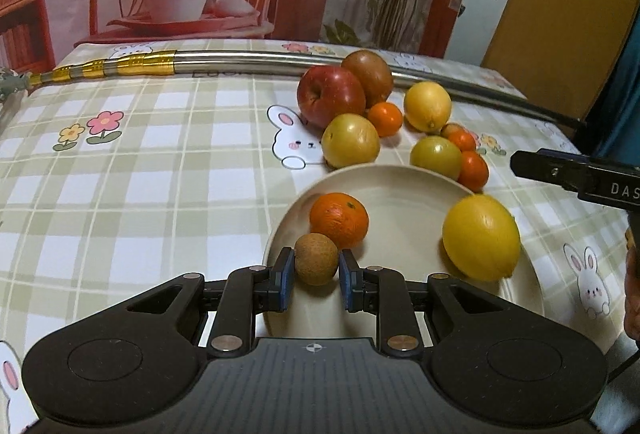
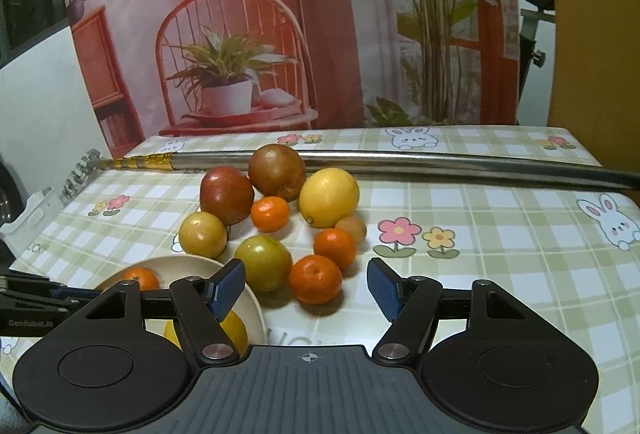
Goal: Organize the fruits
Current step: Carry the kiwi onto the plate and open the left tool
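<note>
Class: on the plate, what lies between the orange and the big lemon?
Nothing: between the orange and the lemon there is only bare plate, as the left wrist view shows. The small brown fruit sits nearer the camera, beside the orange.

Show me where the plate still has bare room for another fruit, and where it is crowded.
On the plate, the middle and far part is bare, bordered by the orange on one side and the big lemon on the other. The near left rim is crowded: the left gripper brackets a small brown fruit against the orange.
</note>
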